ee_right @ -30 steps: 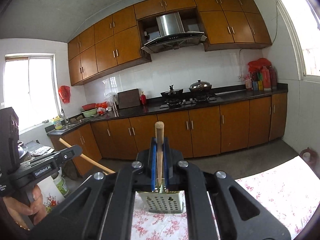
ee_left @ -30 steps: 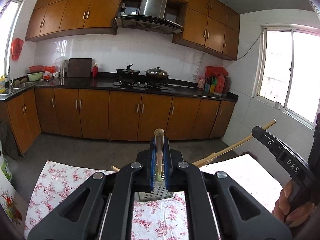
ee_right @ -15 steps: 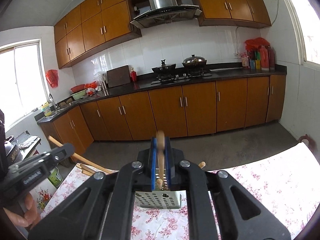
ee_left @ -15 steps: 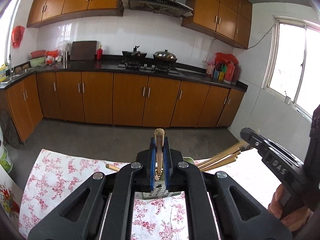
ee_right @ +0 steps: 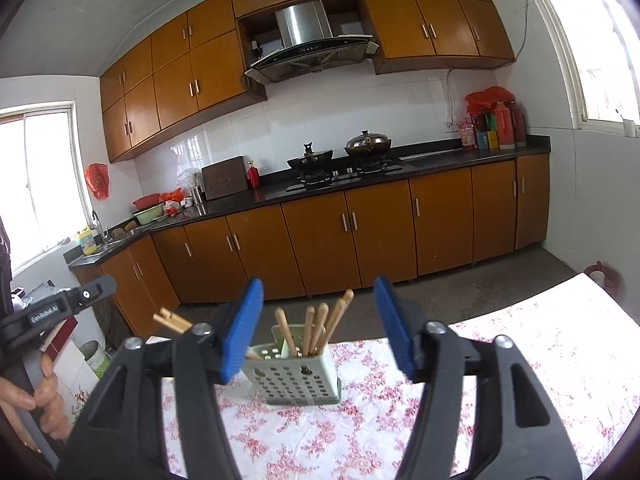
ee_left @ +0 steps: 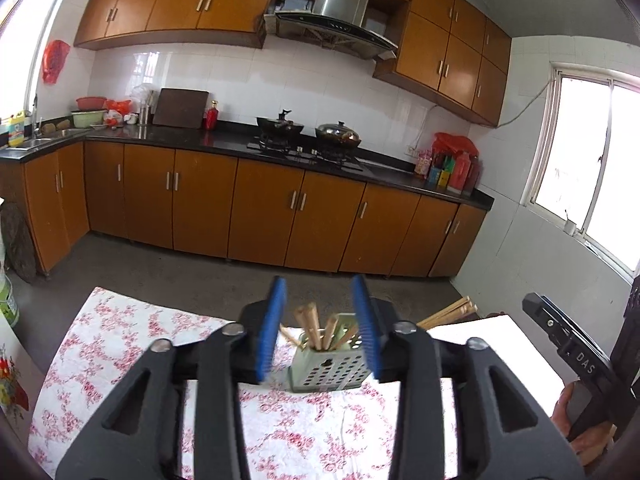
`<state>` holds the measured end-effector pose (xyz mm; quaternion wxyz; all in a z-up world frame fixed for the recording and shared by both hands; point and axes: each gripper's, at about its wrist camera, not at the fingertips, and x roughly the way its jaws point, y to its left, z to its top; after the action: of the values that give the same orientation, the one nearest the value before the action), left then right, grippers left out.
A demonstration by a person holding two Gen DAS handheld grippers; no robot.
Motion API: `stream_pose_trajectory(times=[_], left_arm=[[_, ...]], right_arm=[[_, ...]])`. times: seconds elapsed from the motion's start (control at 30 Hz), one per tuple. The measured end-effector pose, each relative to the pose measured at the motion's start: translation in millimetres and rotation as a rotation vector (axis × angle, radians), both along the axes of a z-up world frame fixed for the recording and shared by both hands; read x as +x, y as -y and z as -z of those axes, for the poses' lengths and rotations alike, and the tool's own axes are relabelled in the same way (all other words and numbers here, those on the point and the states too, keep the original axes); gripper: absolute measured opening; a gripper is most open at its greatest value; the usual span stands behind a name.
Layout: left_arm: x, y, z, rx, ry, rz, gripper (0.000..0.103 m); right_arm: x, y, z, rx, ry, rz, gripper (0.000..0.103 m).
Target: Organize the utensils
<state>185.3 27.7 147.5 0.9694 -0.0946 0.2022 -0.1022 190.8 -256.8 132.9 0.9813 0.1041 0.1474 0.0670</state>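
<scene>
A pale green perforated utensil holder [ee_left: 331,372] [ee_right: 295,377] stands on the floral tablecloth [ee_left: 120,344] [ee_right: 520,352]. Several wooden chopsticks [ee_left: 310,326] [ee_right: 316,326] stand upright in it. My left gripper [ee_left: 320,330] is open and empty, its blue pads on either side of the holder's top. My right gripper [ee_right: 320,328] is open and empty too, just before the holder. More chopsticks [ee_left: 448,314] [ee_right: 172,322] lie on the table beside the holder.
The table's far edge is just behind the holder, with grey floor and brown kitchen cabinets [ee_left: 264,212] beyond. A green bucket [ee_right: 94,356] stands on the floor at the left. Each gripper's body shows at the side of the other's view.
Both grippers were shut on a chopstick above the holder. Both have lowered, opened and let go; the chopsticks now stand in the holder.
</scene>
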Motion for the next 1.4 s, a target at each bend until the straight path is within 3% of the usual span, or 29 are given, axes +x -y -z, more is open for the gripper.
stream_pose_trajectory(times=[0.13, 0.2, 0.37, 0.47, 0.63, 0.9, 1.13, 1.4], left_arm=[[-24.4, -8.7, 28.1, 0.023, -0.015, -0.036, 0.056], [-37.8, -9.2, 46.6, 0.057, -0.007, -0.056, 0.065], [-69.8, -1.6, 79.1, 0.125, 0.046, -0.076, 0.092], [-92.2, 5.0, 90.6, 0.158, 0.109, -0.079, 0.101], [-117.7, 10.5, 110.6, 0.19, 0.144, -0.098, 0.101], [-146.4, 6.1, 149.1, 0.189, 0.105, -0.149, 0.101], [-161.7, 14.1, 156.8, 0.241, 0.138, -0.141, 0.101], [-163.7, 11.7, 163.6, 0.219, 0.117, -0.147, 0.101]], right_arm=[[-27.6, -4.8, 23.8, -0.038, -0.003, 0.012, 0.082], [-40.7, -11.4, 37.9, -0.075, 0.001, 0.032, 0.096], [-66.9, -27.8, 68.3, -0.143, 0.017, 0.055, 0.099], [-82.4, -39.6, 85.0, -0.197, 0.027, 0.081, 0.099], [-102.1, -53.3, 108.1, -0.257, 0.03, 0.084, 0.099], [-129.2, -50.8, 142.0, -0.197, -0.011, 0.077, 0.099], [-146.4, -57.4, 160.0, -0.245, 0.008, 0.1, 0.099], [-147.4, -62.0, 167.8, -0.25, -0.01, 0.086, 0.099]])
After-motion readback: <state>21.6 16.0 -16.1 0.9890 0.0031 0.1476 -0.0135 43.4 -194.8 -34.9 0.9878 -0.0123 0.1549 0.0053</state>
